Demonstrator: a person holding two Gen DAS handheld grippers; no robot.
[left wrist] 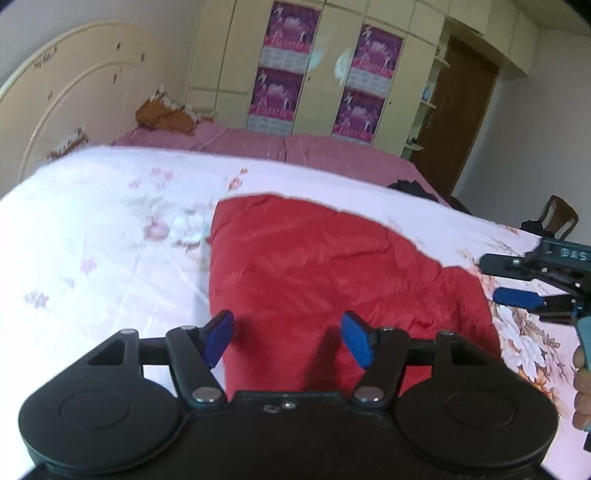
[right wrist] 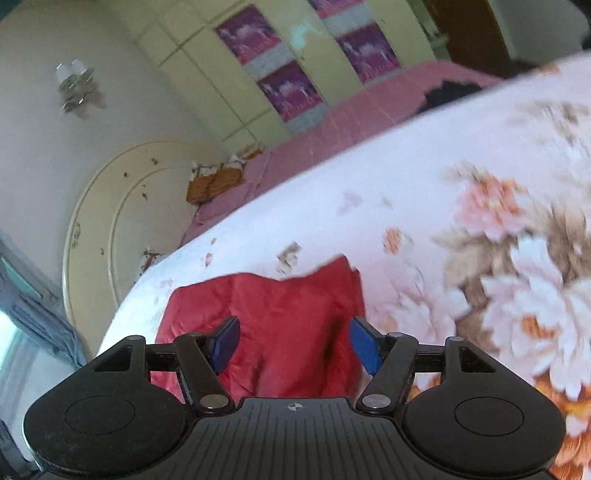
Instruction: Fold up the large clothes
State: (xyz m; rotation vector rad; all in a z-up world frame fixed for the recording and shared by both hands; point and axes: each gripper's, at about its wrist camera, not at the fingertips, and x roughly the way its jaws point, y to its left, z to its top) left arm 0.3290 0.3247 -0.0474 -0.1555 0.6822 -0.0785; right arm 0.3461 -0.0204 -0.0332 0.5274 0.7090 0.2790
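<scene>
Bedroom, daylit. Bed [left wrist: 110, 221] under a white floral cover, pink sheet [left wrist: 332, 151] beyond. Cream arched headboard [left wrist: 74, 92], chipped. Cream wardrobe [left wrist: 332, 55] with purple posters [left wrist: 291, 26]. Brown door [left wrist: 465, 110], wooden chair [left wrist: 561, 218], pale walls, wall lamp [right wrist: 75, 86].

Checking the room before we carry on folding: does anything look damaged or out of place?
The headboard is chipped: brown patches show where its cream finish has flaked, worst near the pink pillows. The red garment lies flat on the bedspread.
</scene>
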